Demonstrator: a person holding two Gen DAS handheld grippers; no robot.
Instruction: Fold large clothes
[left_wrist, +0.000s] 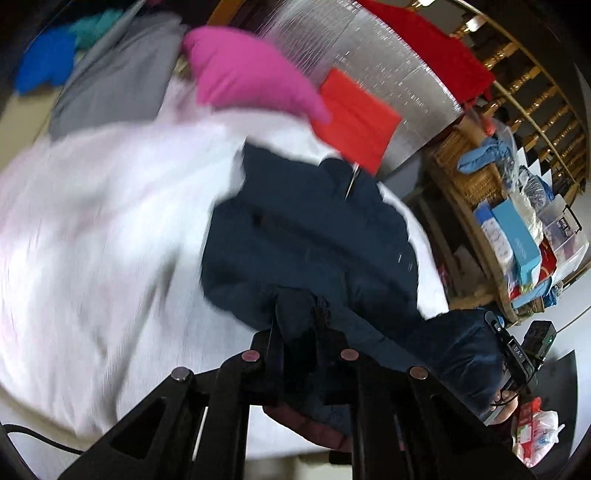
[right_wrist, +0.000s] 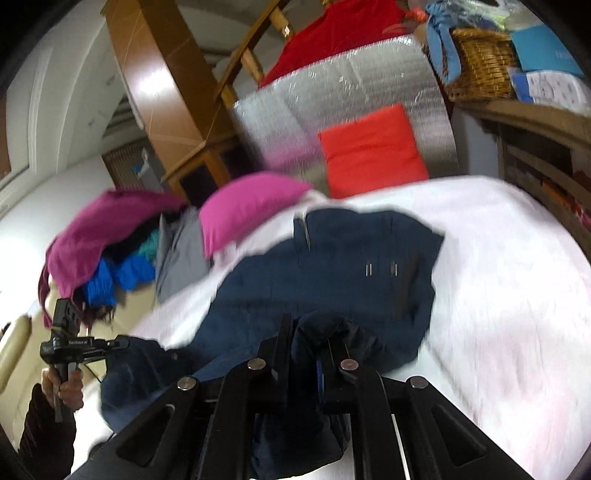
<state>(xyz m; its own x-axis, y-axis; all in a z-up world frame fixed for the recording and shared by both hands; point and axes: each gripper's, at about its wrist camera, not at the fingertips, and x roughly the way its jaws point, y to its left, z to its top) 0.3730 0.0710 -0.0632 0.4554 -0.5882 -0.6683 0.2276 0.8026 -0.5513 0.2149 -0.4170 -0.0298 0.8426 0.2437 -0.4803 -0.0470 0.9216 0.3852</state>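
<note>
Dark navy blue garment (left_wrist: 306, 236) lies spread over the white bedsheet (left_wrist: 92, 221), centre of the left wrist view, its near edge bunched up at the bottom centre. Left claw (left_wrist: 298, 321) is clamped on that bunched navy fabric, black fingers (left_wrist: 272, 332) close together with cloth pinched between. In the right wrist view the same garment (right_wrist: 332, 273) fills the middle, stretching from lower left toward the centre right, with two small silver marks on its fabric. Right claw (right_wrist: 308, 332) is clamped on a raised fold of the navy cloth at bottom centre, jaws nearly together around it. The left claw (right_wrist: 107, 345) also shows at lower left of the right wrist view, held by a person's hand (right_wrist: 68, 387) in a dark sleeve, navy fabric hanging at its tip. Both frames are motion-blurred. Pink pillow (left_wrist: 251, 74) sits at upper centre of the left view, touching the sheet's far edge, with an orange-red square cushion (left_wrist: 354, 118) just beside it against a silver quilted headboard panel (left_wrist: 369, 55). Grey cloth (left_wrist: 118, 81) and a blue garment (left_wrist: 44, 62) lie at upper left. Wicker basket (right_wrist: 480, 62) sits at upper right of the right view.
</note>
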